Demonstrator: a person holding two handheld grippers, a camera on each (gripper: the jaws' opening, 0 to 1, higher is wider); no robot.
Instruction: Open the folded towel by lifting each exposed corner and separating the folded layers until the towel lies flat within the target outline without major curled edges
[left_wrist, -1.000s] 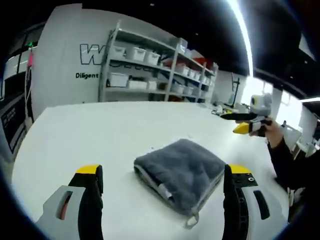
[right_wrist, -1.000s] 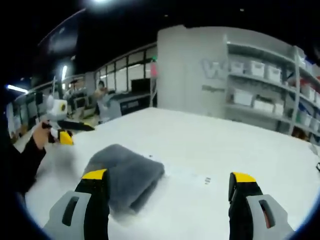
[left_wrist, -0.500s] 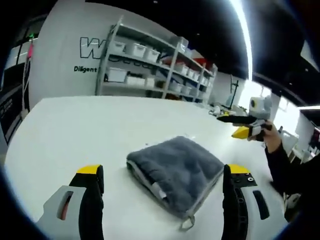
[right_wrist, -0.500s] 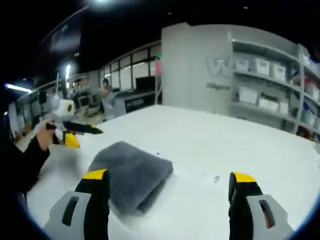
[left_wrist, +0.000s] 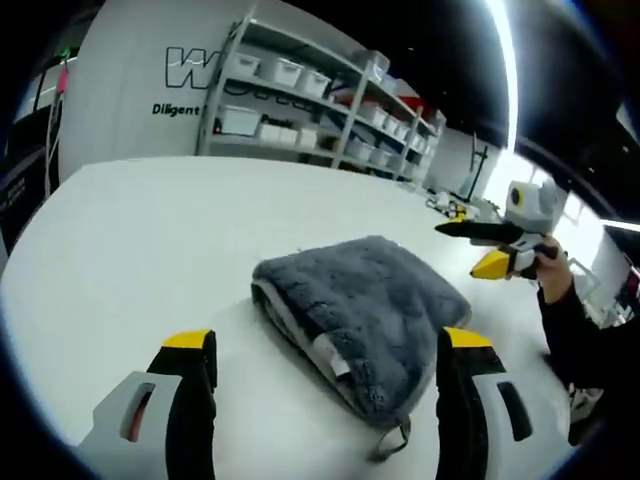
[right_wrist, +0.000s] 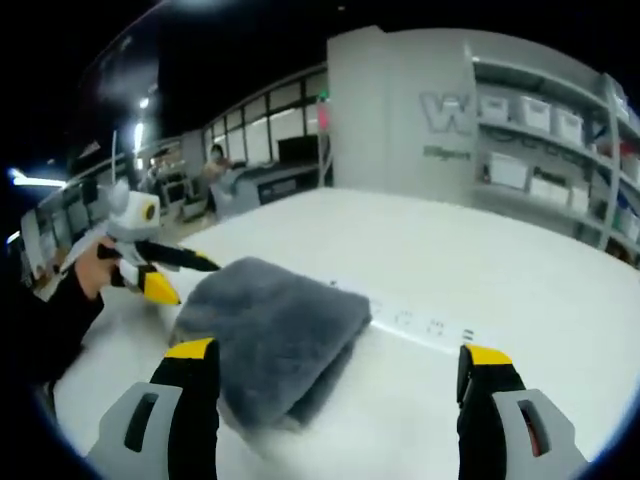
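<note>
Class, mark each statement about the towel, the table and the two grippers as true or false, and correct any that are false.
1. The grey towel is still folded on the white table. True.
2. The left gripper is clamped on a towel corner. False: its jaws stand wide apart, with the towel lying ahead between them, untouched.
3. A small loop hangs from the towel's near corner. True.
4. The right gripper has its jaws shut. False: they stand wide open.
5. Shelves with white bins stand beyond the table. True.
6. The towel is spread out flat. False: it lies in stacked layers.
</note>
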